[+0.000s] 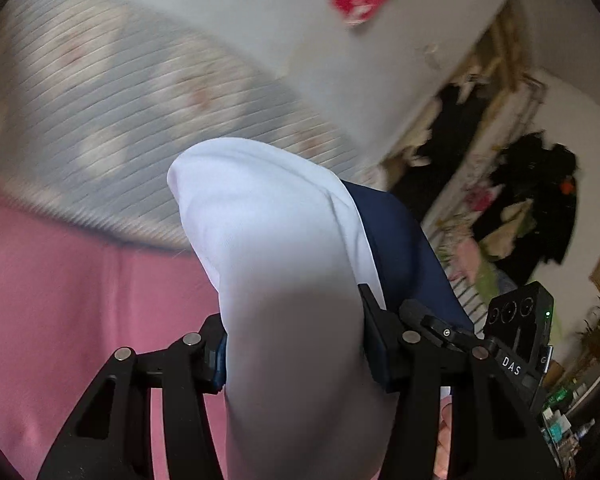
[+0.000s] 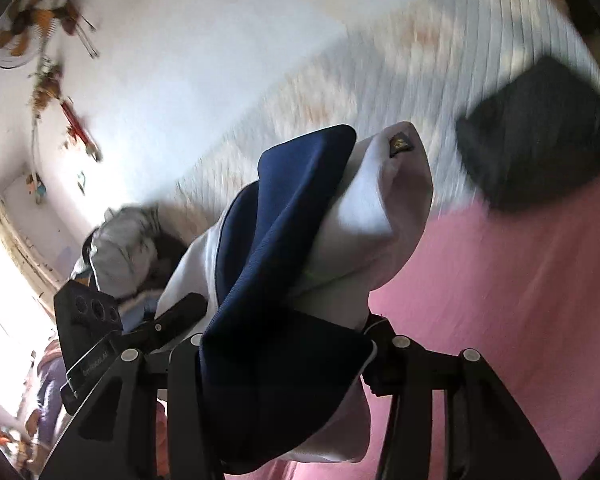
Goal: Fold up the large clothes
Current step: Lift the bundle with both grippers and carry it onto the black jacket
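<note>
A white-and-navy garment [image 1: 284, 264] fills the gap between the two black fingers of the left gripper [image 1: 294, 354], its thick bunched fold squeezed from both sides by the blue pads; the jaws are clenched on the cloth, halfway apart because of its bulk. The fabric rises from the jaws as a smooth, rounded white hump, with a dark navy panel showing along its right edge. In the right wrist view the same garment [image 2: 300, 248] is wedged in the right gripper [image 2: 284, 344], whose jaws likewise grasp it; here the navy cloth spills forward over the fingers in soft, heavy folds, trimmed with thin white piping, and a white lobe bearing a small dark badge juts out beyond it. Below both grippers lies a flat pink sheet [image 1: 80, 280], matte and lightly creased. Farther off stretches a pale ribbed bedspread [image 1: 120, 92], blurred, with faint floral patches. A dark folded item [image 2: 536, 152] rests on the far right, where pink meets ribbed cloth.
</note>
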Available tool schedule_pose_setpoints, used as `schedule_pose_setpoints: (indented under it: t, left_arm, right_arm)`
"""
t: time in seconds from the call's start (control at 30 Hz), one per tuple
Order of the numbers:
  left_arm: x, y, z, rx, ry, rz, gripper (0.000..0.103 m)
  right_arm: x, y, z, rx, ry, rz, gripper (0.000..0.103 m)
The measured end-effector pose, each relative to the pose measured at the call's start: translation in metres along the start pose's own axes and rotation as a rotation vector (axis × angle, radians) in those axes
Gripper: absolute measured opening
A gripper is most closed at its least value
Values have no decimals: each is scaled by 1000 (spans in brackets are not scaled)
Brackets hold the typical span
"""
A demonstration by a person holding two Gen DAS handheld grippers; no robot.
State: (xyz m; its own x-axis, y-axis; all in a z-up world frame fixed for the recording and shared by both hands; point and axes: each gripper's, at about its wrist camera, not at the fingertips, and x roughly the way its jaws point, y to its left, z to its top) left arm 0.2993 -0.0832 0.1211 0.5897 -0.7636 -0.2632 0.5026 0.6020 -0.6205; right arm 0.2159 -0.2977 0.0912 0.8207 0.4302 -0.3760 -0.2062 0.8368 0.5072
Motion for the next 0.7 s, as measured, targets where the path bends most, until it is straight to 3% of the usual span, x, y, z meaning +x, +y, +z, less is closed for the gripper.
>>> schedule_pose_setpoints:
  t: [0.17,0.27,0.37,0.43,0.5,0.6,0.63,0.67,0.7]
  left_arm:
    - [71,-82,58,136,-31,-79,52]
    - [127,-109,87,152,-36,-147,52]
    - [190,-122,108,209,-37,-164,53]
    - [239,-112,109,207,-28,-152,55]
    - [293,-90,101,171,41,-98,55]
    - [395,-23,58,28,256,64,59]
    - [413,-8,42,32,294,120,61]
    - [415,-5,35,98,269,117,61]
    - [413,-9,32,175,256,107,61]
  right_arm:
    - [-60,-25,85,-60,-146,-71,49]
    - [-83,-49,136,-77,-233,-118,49]
    - [-86,-80,177,-84,-303,-171,51]
    - [-69,-122,197,-48,-326,-184,51]
    - [-35,-163,202,-48,-316,-246,52]
    - [34,-247,192,32,-193,-392,52]
    - [59,-284,178,112,-135,-430,54]
    - [76,-315,162,179,-123,-372,58]
    - [79,-321,157,157,-138,-338,58]
